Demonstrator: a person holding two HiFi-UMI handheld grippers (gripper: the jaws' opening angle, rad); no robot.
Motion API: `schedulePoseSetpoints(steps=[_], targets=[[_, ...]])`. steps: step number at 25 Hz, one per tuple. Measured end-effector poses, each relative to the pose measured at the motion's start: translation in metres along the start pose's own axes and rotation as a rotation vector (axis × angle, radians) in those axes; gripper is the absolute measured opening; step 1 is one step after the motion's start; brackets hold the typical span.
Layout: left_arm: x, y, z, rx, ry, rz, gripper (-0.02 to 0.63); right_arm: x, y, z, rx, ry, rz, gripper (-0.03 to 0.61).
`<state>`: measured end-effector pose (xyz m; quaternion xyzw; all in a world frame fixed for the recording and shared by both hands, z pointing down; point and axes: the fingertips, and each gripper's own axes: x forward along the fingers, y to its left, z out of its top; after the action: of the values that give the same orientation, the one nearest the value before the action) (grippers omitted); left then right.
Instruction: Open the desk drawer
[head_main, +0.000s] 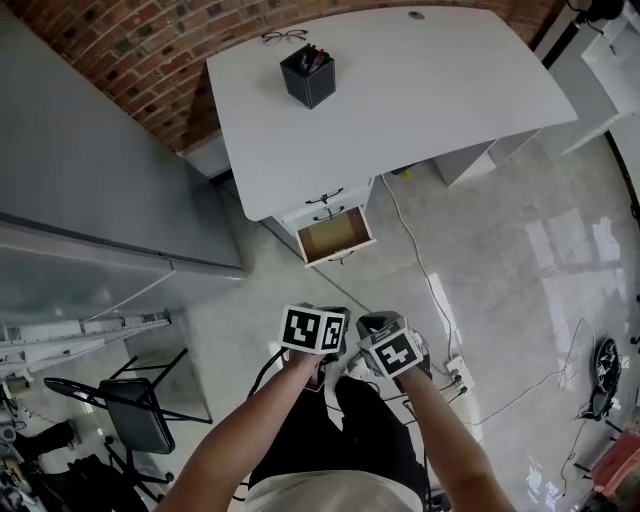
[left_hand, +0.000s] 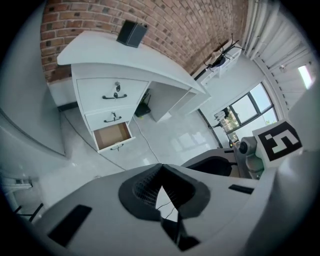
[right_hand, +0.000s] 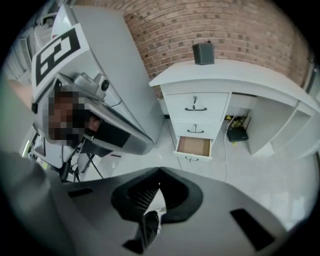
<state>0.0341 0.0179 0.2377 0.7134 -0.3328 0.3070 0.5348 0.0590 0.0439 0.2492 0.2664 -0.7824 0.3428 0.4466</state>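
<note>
On the left gripper (left_hand: 161, 174) the 2 fingers (left_hand: 142, 192) lie together at their tips, with only a thin slit of floor showing between them and nothing held. On the right gripper (right_hand: 159, 176) the 2 fingers (right_hand: 135, 197) are also pressed together and hold nothing. The 2 grippers are side by side, almost touching, in front of the person's body. Each carries 1 marker cube and is held by 1 bare forearm, and both point down toward the pale shiny floor (head_main: 500, 250). The desk drawer (head_main: 336, 236) is well apart from them, further ahead. It is the lowest of 3 drawers in the pedestal of the white desk (head_main: 400, 100), and it stands pulled out so that its brown inside shows. The 2 drawers above it, the top drawer (left_hand: 107, 92) and the middle drawer (left_hand: 111, 119), are closed. Each of the 3 has 1 dark handle. On the desk top stand 1 black pen holder (head_main: 308, 76) and, behind it near the brick wall (head_main: 110, 60), 1 pair of glasses (head_main: 285, 37). 1 white cable (head_main: 418, 262) runs over the floor from the desk to 1 power strip (head_main: 458, 376). 1 black folding chair (head_main: 135, 412) stands at the left.
</note>
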Motion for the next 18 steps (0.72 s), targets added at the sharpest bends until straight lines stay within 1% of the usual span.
schedulePoseSetpoints(steps=[2,5,8,11,15,18], targets=[[-0.011,-0.007,-0.002,-0.001,-0.013,0.011,0.008,-0.017,0.007,-0.001,0.050,-0.023,-0.005,0.017],[-0.026,-0.019,-0.004,0.012,-0.039,0.024,0.008,-0.037,0.018,0.000,0.079,-0.057,0.004,0.017],[-0.038,-0.032,-0.008,0.039,-0.073,0.041,0.008,-0.054,0.030,-0.006,0.058,-0.065,0.014,0.017],[-0.053,-0.043,-0.006,0.031,-0.125,0.055,0.008,-0.074,0.041,0.000,0.038,-0.113,0.026,0.017],[-0.076,-0.057,-0.006,0.020,-0.191,0.068,0.008,-0.088,0.059,-0.001,0.061,-0.168,0.079,0.017],[-0.093,-0.057,0.000,0.015,-0.252,0.092,0.008,-0.095,0.066,0.012,0.040,-0.225,0.088,0.017]])
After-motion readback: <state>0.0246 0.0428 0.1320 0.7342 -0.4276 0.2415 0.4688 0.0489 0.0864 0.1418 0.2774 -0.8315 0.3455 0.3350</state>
